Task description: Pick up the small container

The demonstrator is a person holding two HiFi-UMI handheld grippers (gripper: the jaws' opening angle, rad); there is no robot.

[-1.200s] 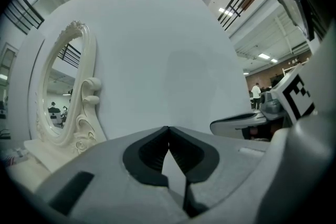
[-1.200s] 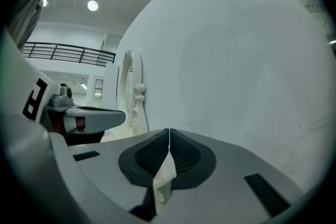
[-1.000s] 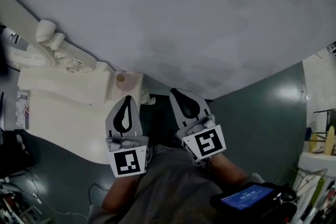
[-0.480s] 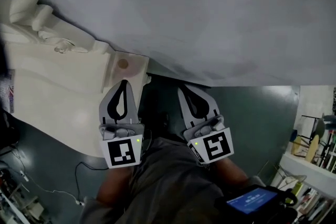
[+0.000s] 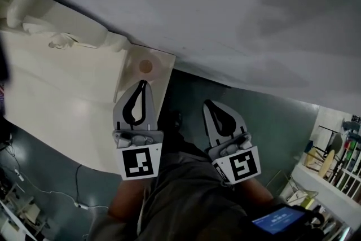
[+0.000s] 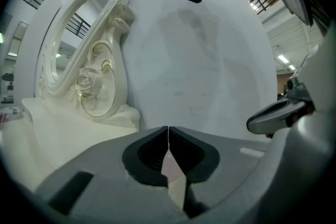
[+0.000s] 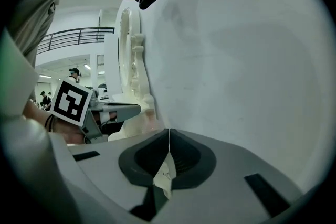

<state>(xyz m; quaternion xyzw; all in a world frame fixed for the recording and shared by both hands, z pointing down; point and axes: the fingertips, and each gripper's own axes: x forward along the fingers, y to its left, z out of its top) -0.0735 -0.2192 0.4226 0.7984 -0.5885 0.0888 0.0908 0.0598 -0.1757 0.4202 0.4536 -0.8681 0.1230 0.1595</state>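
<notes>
On the cream table (image 5: pixel 67 99), at its corner against the wall (image 5: pixel 225 8), sits the small container (image 5: pixel 145 66). The left gripper (image 5: pixel 143 84) hangs over that corner's edge, tips just short of the container, fingers (image 6: pixel 105 181) clenched on nothing. The right gripper (image 5: pixel 210 104) is off the table, over the floor (image 5: pixel 271 121), equally clenched and empty.

The grey two-jaw left gripper (image 5: pixel 143 85) has its jaws pressed together with nothing between them, and its tips show against the near corner of the cream-white table (image 5: pixel 67 99). The matching right gripper (image 5: pixel 210 104) is likewise closed and empty, just off that table's edge. Both point forward, side by side, on bare forearms (image 5: pixel 123 209).
</notes>
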